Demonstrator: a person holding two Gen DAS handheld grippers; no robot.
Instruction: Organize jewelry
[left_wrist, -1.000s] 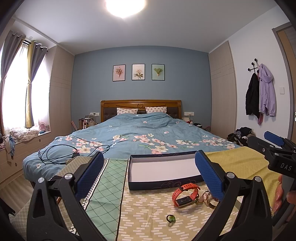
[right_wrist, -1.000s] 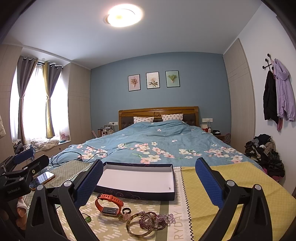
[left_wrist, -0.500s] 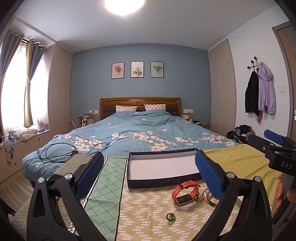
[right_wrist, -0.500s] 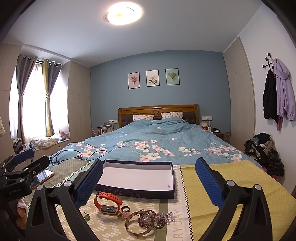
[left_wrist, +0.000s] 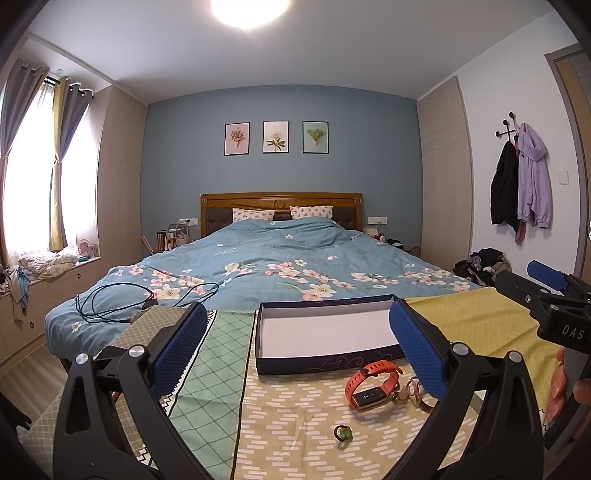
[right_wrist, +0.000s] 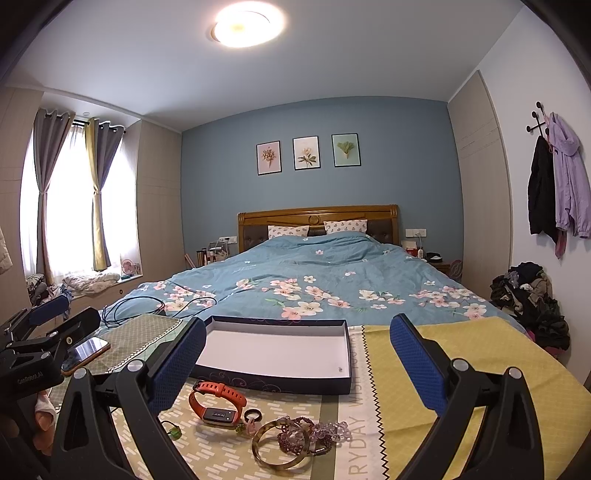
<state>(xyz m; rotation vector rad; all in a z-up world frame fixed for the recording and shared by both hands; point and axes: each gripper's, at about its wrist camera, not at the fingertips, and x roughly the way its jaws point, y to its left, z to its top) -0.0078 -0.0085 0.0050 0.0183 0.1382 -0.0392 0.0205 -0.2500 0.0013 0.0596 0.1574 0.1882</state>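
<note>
Orange watch (right_wrist: 216, 402) lies on the patterned cloth (right_wrist: 461, 354) just in front of the empty navy box (right_wrist: 275, 350), with a dark ring (right_wrist: 253, 416), a tortoiseshell bangle (right_wrist: 279, 446) and purple beads (right_wrist: 321, 434) clustered to its right and a small green ring (left_wrist: 342, 432) apart to its left. Both the left gripper (left_wrist: 297, 350) and the right gripper (right_wrist: 297, 363) hover above the cloth, fingers spread wide, holding nothing. A phone (right_wrist: 85, 352) rests nearby; the bed (right_wrist: 314, 273) lies beyond.
</note>
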